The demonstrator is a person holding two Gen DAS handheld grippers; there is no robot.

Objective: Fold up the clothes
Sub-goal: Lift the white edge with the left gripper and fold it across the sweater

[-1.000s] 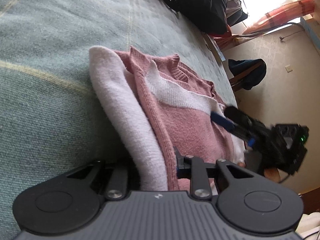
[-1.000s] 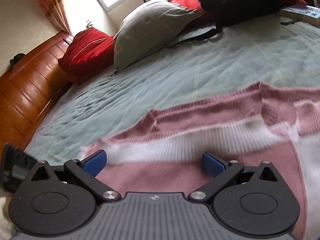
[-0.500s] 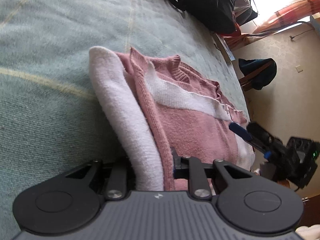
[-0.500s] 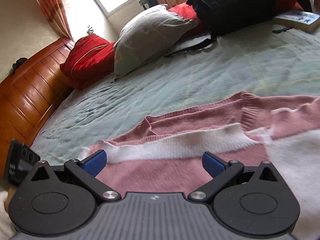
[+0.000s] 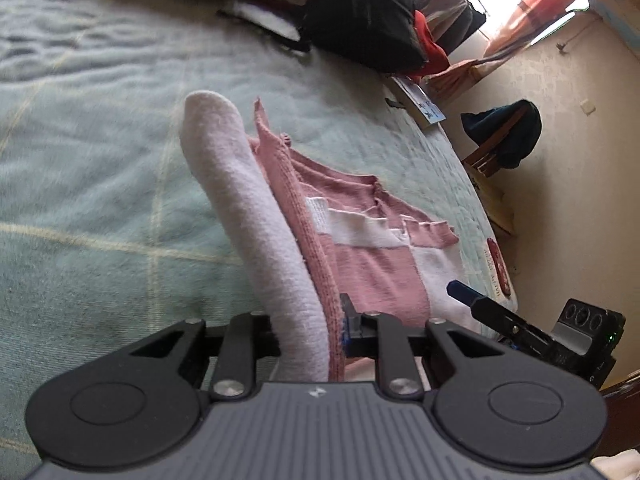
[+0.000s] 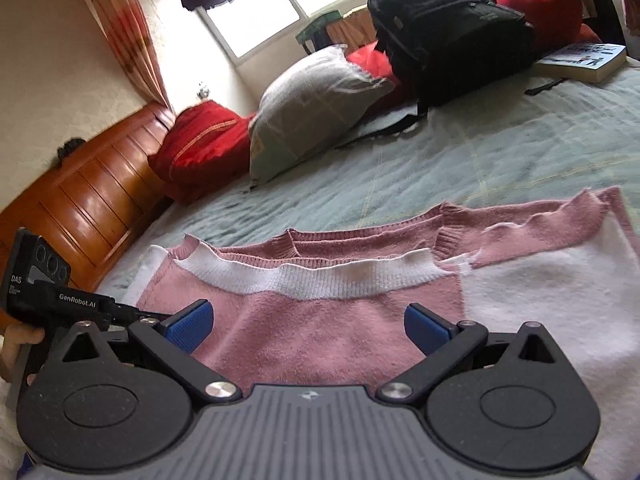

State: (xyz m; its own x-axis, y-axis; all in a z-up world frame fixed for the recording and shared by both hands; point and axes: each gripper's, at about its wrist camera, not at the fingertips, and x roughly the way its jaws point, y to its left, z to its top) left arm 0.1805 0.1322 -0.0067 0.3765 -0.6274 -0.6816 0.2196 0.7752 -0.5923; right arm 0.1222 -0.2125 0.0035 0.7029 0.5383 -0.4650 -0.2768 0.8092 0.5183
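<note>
We have the sweater (image 6: 344, 320) spread on the bed (image 5: 100, 168), pink with white bands, its neckline toward the pillow (image 6: 312, 108) at 12 o'clock in the right wrist view. Our left tongs (image 5: 320, 328) are clamped on a doubled edge of the knit, a thick white roll with a pink layer beside it, raised off the bed and running away toward 11 o'clock in the left wrist view. Our right tongs (image 6: 308, 324) stand wide apart and hold nothing, poised low over the pink chest panel just below the white band. The scene suits a fold being carried over as well as a lifted edge being adjusted, so we judge only the handling. To do it well, we should keep the left grip firm on both layers so the pink one does not slip out, and move the roll evenly so the edge lands parallel to the body's side. The free right tongs can best pin or smooth the flat panel so the knit does not drag and wrinkle. Soft knit stretches, so we should pull gently. The backpack (image 6: 448, 32) and book (image 6: 580, 60) lie well apart at 1 o'clock, out of the way.
</note>
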